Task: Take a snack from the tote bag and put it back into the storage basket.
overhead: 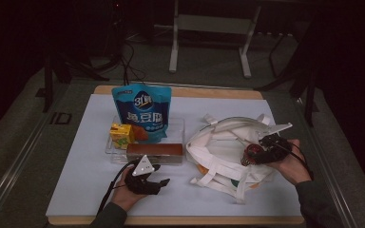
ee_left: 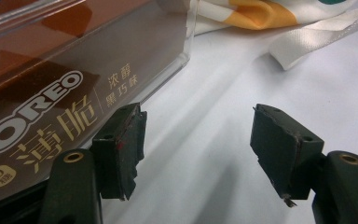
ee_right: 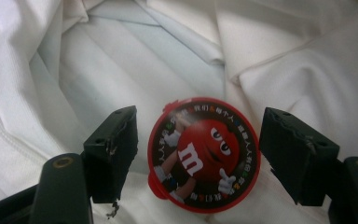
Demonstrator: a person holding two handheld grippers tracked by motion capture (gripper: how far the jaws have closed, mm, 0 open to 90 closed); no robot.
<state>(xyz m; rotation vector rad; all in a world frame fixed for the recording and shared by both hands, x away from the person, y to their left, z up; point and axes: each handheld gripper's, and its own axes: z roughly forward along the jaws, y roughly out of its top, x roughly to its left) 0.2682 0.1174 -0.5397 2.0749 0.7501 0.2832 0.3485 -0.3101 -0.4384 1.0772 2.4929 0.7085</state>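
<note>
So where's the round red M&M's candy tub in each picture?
High view: the M&M's tub is at the right, between the right gripper's jaws, over the white bag.
Left gripper view: not in it; here are the Oreo box and a corner of the bag.
Right gripper view: centre, lid facing up, between the open jaws, apart from both.
Shared landmark: the white bag.

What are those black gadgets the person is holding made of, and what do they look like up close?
Each hand holds a black two-jaw gripper: left gripper, right gripper. The jaws end in blocky, scuffed black pads with brass-coloured screw holes behind. The left carries a grey three-cornered plate and trails a black cable. Sleeves are dark grey.
</note>
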